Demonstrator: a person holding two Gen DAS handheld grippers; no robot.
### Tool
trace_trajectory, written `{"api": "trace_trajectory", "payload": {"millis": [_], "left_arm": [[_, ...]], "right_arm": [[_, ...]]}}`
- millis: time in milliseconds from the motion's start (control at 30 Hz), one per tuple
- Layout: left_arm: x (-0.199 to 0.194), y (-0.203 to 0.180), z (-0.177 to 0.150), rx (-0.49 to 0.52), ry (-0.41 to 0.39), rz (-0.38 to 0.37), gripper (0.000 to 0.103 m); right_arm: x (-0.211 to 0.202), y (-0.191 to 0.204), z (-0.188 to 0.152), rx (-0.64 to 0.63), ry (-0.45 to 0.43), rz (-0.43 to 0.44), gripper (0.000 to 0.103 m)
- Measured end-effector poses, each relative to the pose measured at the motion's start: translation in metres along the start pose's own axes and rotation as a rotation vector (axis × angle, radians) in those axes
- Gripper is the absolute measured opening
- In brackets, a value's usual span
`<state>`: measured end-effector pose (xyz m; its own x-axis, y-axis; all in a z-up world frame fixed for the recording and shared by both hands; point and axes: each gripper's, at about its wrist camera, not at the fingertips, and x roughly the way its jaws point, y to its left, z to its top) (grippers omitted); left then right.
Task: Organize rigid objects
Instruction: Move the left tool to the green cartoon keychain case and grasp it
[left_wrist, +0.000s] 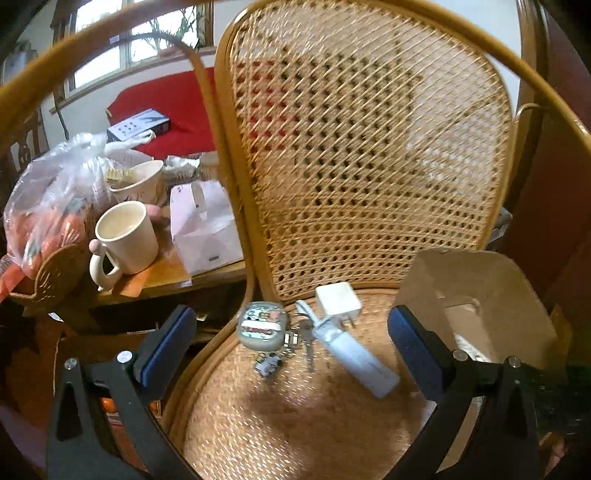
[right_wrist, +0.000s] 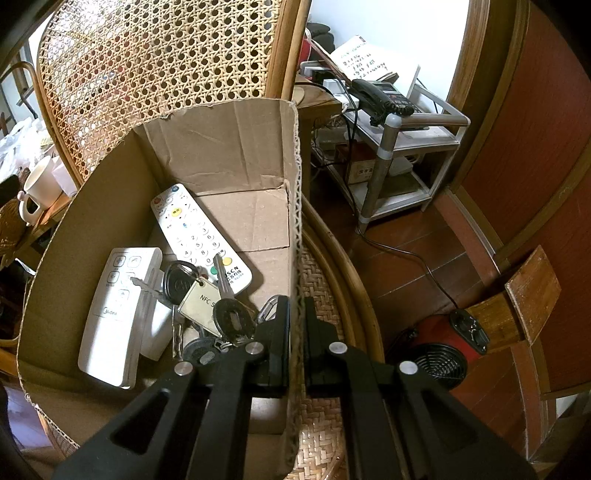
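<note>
The right gripper (right_wrist: 297, 325) pinches the cardboard box (right_wrist: 236, 147) wall, seemingly steadying it, while the left gripper (left_wrist: 291, 343), jaws wide and empty, faces the charger (left_wrist: 338, 299), white stick (left_wrist: 354, 354) and keys (left_wrist: 306, 332) at twelve o'clock on the seat (left_wrist: 295, 413)

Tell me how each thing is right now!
Left gripper: open, empty.
Right gripper: shut on the box wall.
Box: open, upright on the chair.
Remotes: lying inside the box.
Keys: inside the box.
Charger: unplugged, on the seat.
Mug: upright.
</note>
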<state>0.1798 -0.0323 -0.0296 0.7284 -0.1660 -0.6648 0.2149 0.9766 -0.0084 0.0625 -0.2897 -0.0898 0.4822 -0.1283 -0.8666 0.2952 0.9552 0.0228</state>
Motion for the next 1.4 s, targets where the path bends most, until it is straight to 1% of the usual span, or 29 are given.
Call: {"api": "trace_trajectory", "payload": {"millis": [100,167,267,433,600,667,733,833,900,967,1033,1167,1267,1300,1333,1400], "left_arm": [[0.014,0.007,-0.001,0.015,0.01,-0.002,0.103],[0.024,0.009,-0.004,0.044,0.01,0.004,0.103],[0.043,0.012,-0.008,0.062,0.045,0.026,0.103],[0.071,0.021,-0.015,0.036,0.1,0.005,0.102],[0.093,0.038,-0.016,-0.048,0.149,-0.004,0.102],[0.097,0.042,-0.017,-0.051,0.156,0.014,0.096],[0.104,0.045,-0.019,-0.045,0.169,0.038,0.093],[0.111,0.045,-0.023,-0.023,0.183,0.028,0.091],[0.116,0.043,-0.025,-0.001,0.187,0.027,0.083],[0.121,0.04,-0.027,0.013,0.202,0.002,0.06],[0.128,0.039,-0.029,0.007,0.223,-0.051,0.052],[0.131,0.035,-0.029,0.008,0.209,-0.032,0.052],[0.133,0.036,-0.029,-0.022,0.211,-0.038,0.053],[0.135,0.039,-0.029,-0.042,0.22,-0.042,0.055],[0.139,0.042,-0.029,-0.066,0.234,-0.034,0.061],[0.144,0.046,-0.029,-0.085,0.263,-0.041,0.062]], "right_arm": [[0.0,0.0,0.0,0.0,0.0,0.0,0.007],[0.0,0.0,0.0,0.004,0.0,0.001,0.007],[0.0,0.0,0.001,0.001,0.001,0.0,0.007],[0.0,0.0,0.002,0.003,0.001,-0.002,0.007],[0.0,0.001,0.002,0.003,0.0,-0.001,0.007],[0.0,0.0,0.002,0.003,0.001,0.0,0.007],[0.0,0.001,0.003,0.001,0.001,0.001,0.007],[-0.001,0.002,0.003,-0.005,-0.001,-0.005,0.007],[-0.001,0.002,0.003,-0.004,-0.002,-0.007,0.007],[0.0,0.002,0.003,-0.002,-0.002,-0.007,0.007],[0.0,0.002,0.003,-0.005,-0.003,-0.006,0.007],[0.0,0.001,0.002,-0.007,-0.005,-0.004,0.007],[0.0,0.001,0.002,-0.007,-0.004,-0.005,0.007],[0.0,0.001,0.002,-0.007,-0.004,-0.005,0.007],[0.0,0.001,0.002,-0.006,-0.004,-0.005,0.007],[0.0,0.001,0.002,-0.006,-0.004,-0.005,0.007]]}}
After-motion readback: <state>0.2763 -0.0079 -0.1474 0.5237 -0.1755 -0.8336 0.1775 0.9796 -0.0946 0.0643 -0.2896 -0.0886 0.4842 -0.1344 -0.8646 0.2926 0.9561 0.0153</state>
